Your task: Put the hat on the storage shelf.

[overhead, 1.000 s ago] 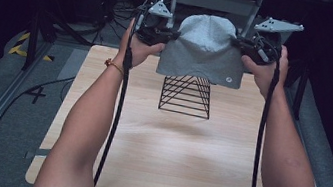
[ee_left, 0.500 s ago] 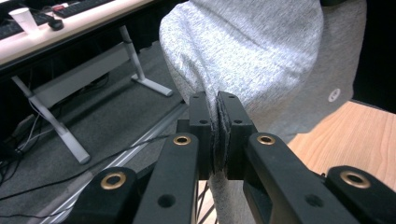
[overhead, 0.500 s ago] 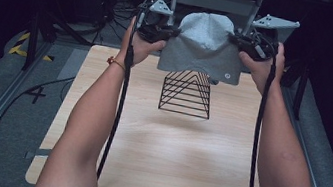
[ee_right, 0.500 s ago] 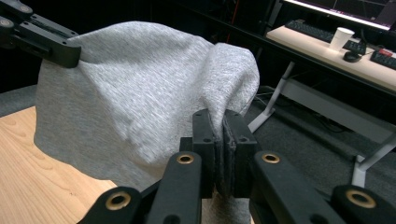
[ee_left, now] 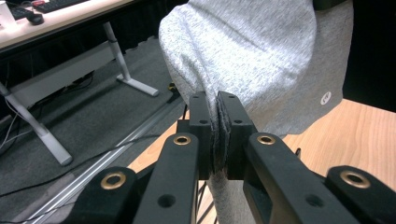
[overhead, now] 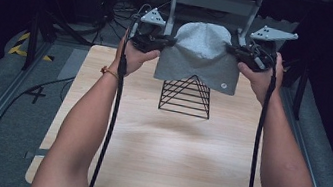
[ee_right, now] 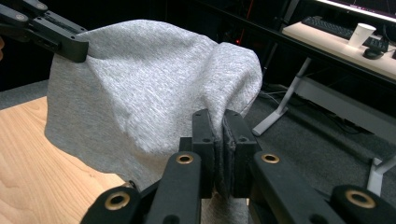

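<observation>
- While the high view sets the grey beanie (overhead: 200, 53) in the air above the black wire stand (overhead: 187, 94) at the far end of the wooden table (overhead: 159, 158), it hides how the jaws meet.
- Left gripper (ee_left: 218, 126), seen in its own view: jaws pinched tight on the hat's edge.
- Right gripper (ee_right: 220, 140): likewise clamped on the opposite edge; a paper cup (ee_right: 362, 33) sits on a desk behind.

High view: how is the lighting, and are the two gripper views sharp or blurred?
High view: the wooden table is well lit, the surroundings nearly black; the wire stand throws a soft shadow toward the person. Left gripper view: grey beanie and left tool sharp, the far desk slightly soft. Right gripper view: right tool sharp, the cup overexposed.
</observation>
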Tool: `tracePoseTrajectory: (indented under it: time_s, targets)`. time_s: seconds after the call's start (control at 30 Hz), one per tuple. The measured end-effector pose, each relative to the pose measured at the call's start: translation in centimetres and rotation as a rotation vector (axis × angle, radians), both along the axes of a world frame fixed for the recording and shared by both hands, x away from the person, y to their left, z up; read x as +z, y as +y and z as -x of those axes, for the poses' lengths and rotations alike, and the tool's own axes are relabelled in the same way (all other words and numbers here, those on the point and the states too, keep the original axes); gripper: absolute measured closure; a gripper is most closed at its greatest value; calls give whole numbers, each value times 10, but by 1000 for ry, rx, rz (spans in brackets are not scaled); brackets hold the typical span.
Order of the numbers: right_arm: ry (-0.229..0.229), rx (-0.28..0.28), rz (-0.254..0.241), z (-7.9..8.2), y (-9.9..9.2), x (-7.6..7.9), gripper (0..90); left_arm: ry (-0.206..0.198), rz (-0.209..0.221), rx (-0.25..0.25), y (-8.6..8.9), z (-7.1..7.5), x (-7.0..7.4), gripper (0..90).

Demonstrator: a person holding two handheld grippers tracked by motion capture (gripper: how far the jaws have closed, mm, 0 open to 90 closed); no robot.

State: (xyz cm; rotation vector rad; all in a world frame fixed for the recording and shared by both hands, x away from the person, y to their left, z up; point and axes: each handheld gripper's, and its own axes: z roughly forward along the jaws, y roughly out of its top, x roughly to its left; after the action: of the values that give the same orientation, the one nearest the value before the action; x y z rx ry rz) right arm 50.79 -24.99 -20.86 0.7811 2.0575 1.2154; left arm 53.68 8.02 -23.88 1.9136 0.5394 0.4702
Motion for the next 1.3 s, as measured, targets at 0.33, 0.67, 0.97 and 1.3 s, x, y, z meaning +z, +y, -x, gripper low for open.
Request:
tracePoseTrajectory:
  time_s: [0.33, 0.67, 0.97, 1.3]
  targets:
    - [-18, 19, -10, 15, -1, 6, 850, -24, 11, -43, 3, 17, 6, 854]
    - [14, 21, -6, 18, -4, -14, 850, -4, 4, -51, 2, 20, -12, 854]
    - [1, 32, -28, 25, -11, -5, 850, -36, 25, -93, 4, 30, 5, 854]
    - [-10, 54, 12, 43, -9, -5, 850, -48, -10, -121, 3, 47, -3, 854]
